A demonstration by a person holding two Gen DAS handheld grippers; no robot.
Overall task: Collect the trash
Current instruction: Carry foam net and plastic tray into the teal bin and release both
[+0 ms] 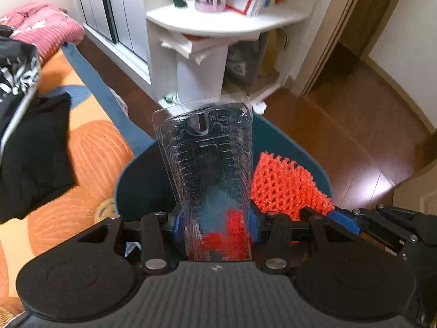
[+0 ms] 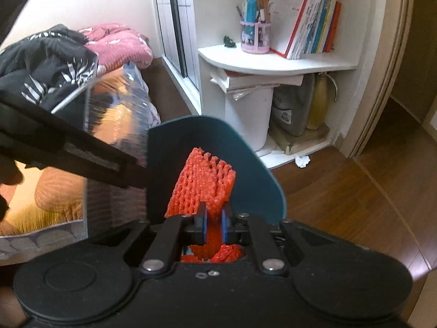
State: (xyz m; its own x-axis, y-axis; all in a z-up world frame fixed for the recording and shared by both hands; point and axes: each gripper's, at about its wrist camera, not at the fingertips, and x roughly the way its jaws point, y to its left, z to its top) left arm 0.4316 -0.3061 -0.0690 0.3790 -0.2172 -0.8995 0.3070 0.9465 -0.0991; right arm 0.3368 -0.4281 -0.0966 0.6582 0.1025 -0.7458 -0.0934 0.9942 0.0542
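Observation:
A clear plastic blister tray [image 1: 207,164] stands upright between the blue pads of my left gripper [image 1: 215,225], which is shut on it. An orange foam net [image 2: 202,186] is pinched in my right gripper [image 2: 214,224], shut on its lower part. Both pieces hang over a teal bin [image 2: 254,169] whose dark inside lies just behind them. In the left wrist view the orange net [image 1: 286,186] shows to the right of the tray, above the teal bin's rim [image 1: 295,147]. In the right wrist view the tray [image 2: 120,109] shows at left.
A bed with an orange cover [image 1: 90,150], black clothing [image 1: 35,158] and a pink blanket [image 2: 120,46] lies to the left. A white corner shelf [image 2: 273,63] holds books and a pen holder. A crumpled white paper [image 2: 301,161] lies on the brown wooden floor [image 2: 341,191].

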